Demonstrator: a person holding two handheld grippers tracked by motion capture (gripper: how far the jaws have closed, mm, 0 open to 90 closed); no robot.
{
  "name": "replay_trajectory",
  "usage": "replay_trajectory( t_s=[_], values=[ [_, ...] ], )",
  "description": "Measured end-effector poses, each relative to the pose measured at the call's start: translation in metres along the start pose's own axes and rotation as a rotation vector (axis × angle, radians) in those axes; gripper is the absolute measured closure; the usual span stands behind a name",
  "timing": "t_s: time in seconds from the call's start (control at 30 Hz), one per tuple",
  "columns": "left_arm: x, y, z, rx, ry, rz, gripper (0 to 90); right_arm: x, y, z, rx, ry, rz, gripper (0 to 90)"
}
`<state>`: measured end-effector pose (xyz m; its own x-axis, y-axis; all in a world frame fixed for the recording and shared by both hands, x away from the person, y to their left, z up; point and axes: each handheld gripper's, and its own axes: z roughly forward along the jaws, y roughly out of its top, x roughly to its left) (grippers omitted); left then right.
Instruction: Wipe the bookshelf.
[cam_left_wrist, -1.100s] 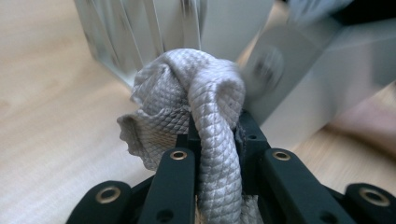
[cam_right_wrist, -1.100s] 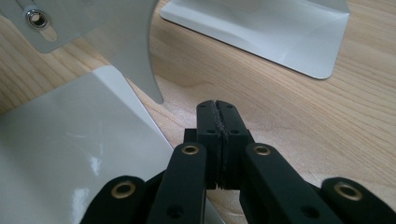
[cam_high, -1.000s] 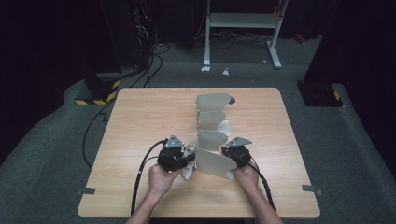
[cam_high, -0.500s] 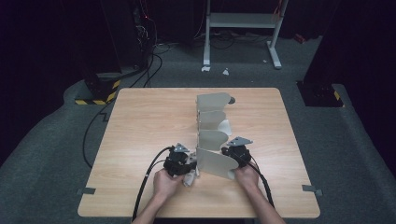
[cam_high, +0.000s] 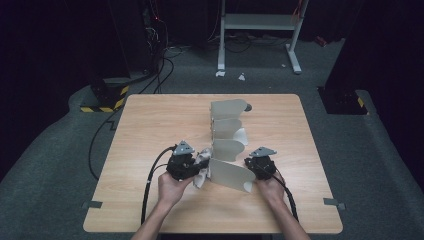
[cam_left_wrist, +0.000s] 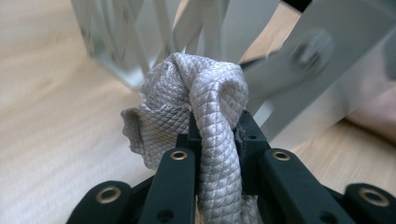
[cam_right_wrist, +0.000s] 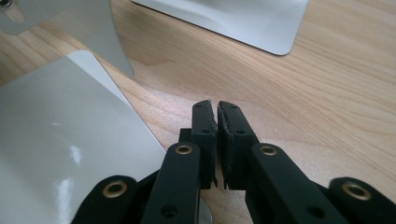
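A grey metal folding rack (cam_high: 227, 127) of several upright panels stands in the middle of the wooden table (cam_high: 150, 130). Its nearest panel (cam_high: 230, 175) lies between my two grippers. My left gripper (cam_high: 197, 169) is shut on a bunched grey cloth (cam_high: 202, 175) against that panel's left end. In the left gripper view the scaly cloth (cam_left_wrist: 205, 93) bulges over the jaws, with rack panels (cam_left_wrist: 299, 60) close behind. My right gripper (cam_high: 248, 168) sits at the panel's right end. Its jaws (cam_right_wrist: 218, 109) have just been opening a little; they stand barely apart with nothing between them, the panel (cam_right_wrist: 60, 126) just to their left.
Black cables (cam_high: 150, 185) trail from both grippers toward the table's near edge. Bare wood (cam_right_wrist: 327, 93) lies beyond the right jaws. Past the table's far edge stand a white metal stand (cam_high: 260, 22) and dark equipment (cam_high: 125, 45) on the floor.
My left gripper dipped toward the near edge with the cloth, then came back up beside the panel. The right hand has stayed where it was.
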<state>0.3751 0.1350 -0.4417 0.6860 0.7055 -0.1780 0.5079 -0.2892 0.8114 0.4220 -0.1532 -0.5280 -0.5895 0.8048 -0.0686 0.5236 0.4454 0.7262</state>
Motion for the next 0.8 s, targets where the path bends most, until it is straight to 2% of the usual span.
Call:
replay_trajectory(
  t_s=[0.07,0.13,0.27,0.37,0.8],
  values=[
    [-0.001,0.005,-0.004,-0.023,-0.001,0.017,79.7,-0.001,-0.003,0.001,-0.027,0.007,-0.005,86.0],
    [-0.001,0.010,-0.006,-0.035,-0.002,0.019,79.7,-0.003,-0.003,0.001,-0.028,0.012,-0.003,87.0],
    [-0.001,0.023,-0.009,-0.054,0.006,0.040,79.7,0.001,-0.003,0.001,-0.027,-0.015,-0.031,87.3],
    [0.000,0.030,-0.008,-0.064,0.014,0.040,79.6,0.001,-0.003,0.001,-0.027,-0.015,-0.030,87.2],
    [0.008,0.029,0.005,-0.025,0.024,0.024,79.6,0.000,-0.003,0.001,-0.029,-0.006,-0.022,86.8]
  ],
)
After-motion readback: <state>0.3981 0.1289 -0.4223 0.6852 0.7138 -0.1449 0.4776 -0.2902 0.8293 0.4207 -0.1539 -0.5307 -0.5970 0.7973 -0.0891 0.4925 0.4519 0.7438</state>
